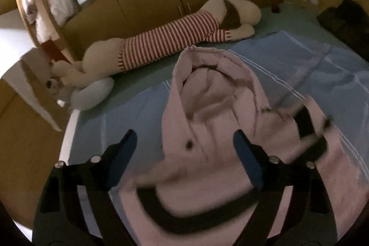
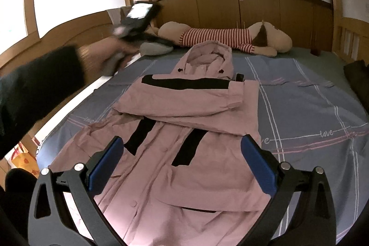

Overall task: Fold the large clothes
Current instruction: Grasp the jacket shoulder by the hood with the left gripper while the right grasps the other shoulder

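On the bed (image 2: 311,107), bare sheet lies right of the pink coat (image 2: 184,130); left claw (image 1: 184,142) and right claw (image 2: 182,149) gape wide over it, gripping nothing.

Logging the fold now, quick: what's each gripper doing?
Left gripper: open, nothing held, above the pink coat.
Right gripper: open, nothing held, above the coat's lower part.

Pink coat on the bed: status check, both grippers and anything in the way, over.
Left gripper open, over the pink coat, nothing held. Right gripper open above the hem, empty. Coat flat, one sleeve folded across the chest. Plush toy beyond the hood, clear.
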`<state>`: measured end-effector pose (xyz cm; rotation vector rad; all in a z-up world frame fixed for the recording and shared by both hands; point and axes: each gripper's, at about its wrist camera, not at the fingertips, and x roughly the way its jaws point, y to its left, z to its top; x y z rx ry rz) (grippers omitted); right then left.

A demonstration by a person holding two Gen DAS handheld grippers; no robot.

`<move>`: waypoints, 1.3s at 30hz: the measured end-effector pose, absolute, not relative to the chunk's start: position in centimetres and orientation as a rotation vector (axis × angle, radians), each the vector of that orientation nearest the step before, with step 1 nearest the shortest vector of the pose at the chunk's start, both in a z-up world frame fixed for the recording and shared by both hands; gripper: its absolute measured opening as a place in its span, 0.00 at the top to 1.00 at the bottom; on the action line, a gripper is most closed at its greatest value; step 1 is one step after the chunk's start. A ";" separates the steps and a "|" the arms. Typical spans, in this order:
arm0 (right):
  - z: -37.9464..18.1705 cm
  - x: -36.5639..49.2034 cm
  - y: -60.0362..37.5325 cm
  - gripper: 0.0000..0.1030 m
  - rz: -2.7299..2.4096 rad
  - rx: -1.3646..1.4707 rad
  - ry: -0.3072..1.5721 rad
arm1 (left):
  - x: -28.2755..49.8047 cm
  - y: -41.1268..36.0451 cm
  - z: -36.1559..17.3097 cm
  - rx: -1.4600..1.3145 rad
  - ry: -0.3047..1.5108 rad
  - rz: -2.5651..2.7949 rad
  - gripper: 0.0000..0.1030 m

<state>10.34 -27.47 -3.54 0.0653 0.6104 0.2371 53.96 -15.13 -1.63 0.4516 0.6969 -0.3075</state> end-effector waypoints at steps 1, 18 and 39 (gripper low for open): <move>-3.7 10.6 -27.6 0.01 0.234 0.069 0.619 | 55.6 -15.8 -2.0 0.441 0.710 -0.313 0.17; -4.7 11.4 -29.5 0.01 0.227 0.130 0.654 | 73.7 -19.3 -11.1 0.429 0.830 -0.110 0.42; -2.8 19.9 -28.6 0.01 0.194 -0.085 0.629 | 63.0 -9.0 -6.9 0.240 0.776 -0.359 0.96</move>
